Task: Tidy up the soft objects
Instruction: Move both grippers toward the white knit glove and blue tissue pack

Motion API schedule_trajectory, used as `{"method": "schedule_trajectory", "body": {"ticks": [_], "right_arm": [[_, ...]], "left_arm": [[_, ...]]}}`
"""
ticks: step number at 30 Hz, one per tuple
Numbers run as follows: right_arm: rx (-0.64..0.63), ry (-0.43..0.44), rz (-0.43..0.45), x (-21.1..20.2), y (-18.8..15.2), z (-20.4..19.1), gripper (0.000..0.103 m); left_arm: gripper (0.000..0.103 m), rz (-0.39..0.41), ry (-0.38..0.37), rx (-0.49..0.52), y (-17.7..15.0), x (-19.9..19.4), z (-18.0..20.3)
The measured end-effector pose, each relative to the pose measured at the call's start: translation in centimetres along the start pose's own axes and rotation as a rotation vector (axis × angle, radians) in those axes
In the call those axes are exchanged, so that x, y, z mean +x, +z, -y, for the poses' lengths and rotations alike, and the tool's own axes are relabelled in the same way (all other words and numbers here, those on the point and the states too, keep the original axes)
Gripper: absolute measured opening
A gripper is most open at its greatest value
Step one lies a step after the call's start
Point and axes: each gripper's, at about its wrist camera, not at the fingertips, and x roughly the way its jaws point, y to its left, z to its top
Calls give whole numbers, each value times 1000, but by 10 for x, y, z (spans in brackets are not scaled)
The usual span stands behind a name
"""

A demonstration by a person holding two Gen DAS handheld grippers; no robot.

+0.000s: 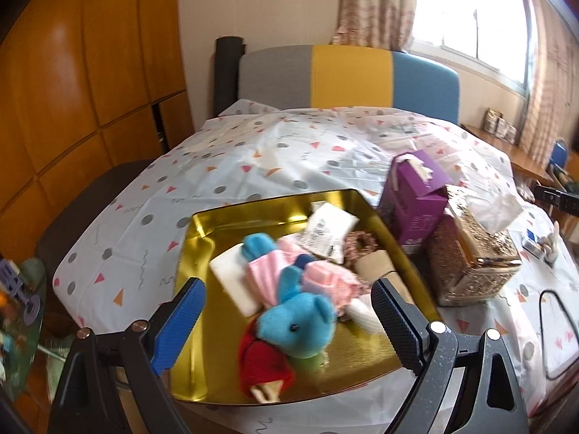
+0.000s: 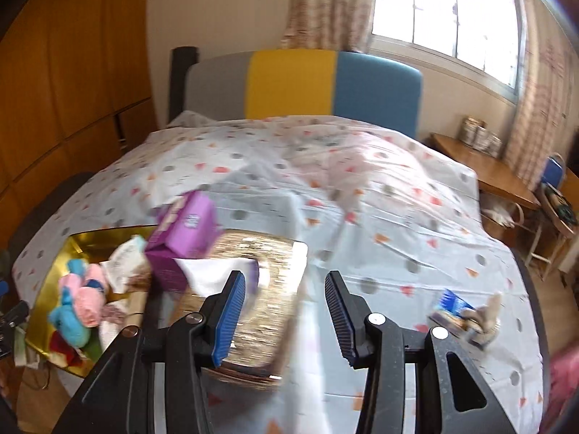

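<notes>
left tool [image 1: 286,320]: jaws apart, nothing held, over gold tray [image 1: 202,231] | blue plush toy [image 1: 300,322]: in tray at 6 o'clock, beside pink plush [image 1: 271,271] | purple tissue box [image 1: 416,199]: 3 o'clock of tray on bed [image 1: 253,152] | right tool [image 2: 286,311]: jaws apart, nothing held, above glittery gold tissue box [image 2: 267,289]

Sunlit window [image 2: 445,14], wooden wardrobe [image 1: 83,83]

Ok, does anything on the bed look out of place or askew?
Yes. The purple cardboard tissue box sits tilted, leaning against the glittery gold tissue box. A small blue packet lies apart on the spotted sheet, outside the gold metal tray.
</notes>
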Motion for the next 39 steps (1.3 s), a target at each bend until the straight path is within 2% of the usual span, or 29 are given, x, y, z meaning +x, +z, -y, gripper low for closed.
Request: {"method": "schedule_trajectory", "body": {"ticks": [10,15,19,21,24,29,32,33,34,35,37,39], "right_arm": [[223,-205,3,-2,-30,133,46],[445,-304,14,0,-58,211,46],[640,-361,-7,5,-97,260,46],[751,-383,-69,11,-115,278,46],[895,-338,-74,7,-132,297,46],[960,-258,-92,11,-139,301,46],[1063,-90,-65,17,-145,306,46],[1089,-70,-52,17,-147,308,47],[1122,-50,-39,18,-148,311,49],[1168,-15,-34,19,-149,316,58],[1271,50,-23,24,-151,330,65],[1338,30,-15,29,-149,345,72]], "left_arm": [[93,22,-93,120,15,-7,58],[93,39,-170,191,25,-12,93],[93,49,-239,254,37,-15,132],[93,52,-291,281,44,-18,155],[93,58,-356,337,52,-18,195],[93,18,-444,411,49,-11,250],[93,0,-479,438,40,-10,268],[93,-6,-487,452,36,-9,272],[93,-15,-493,465,33,-7,276],[93,-22,-497,473,29,-7,278],[93,-37,-506,479,26,-4,282],[93,-47,-515,476,24,-2,281]]}}
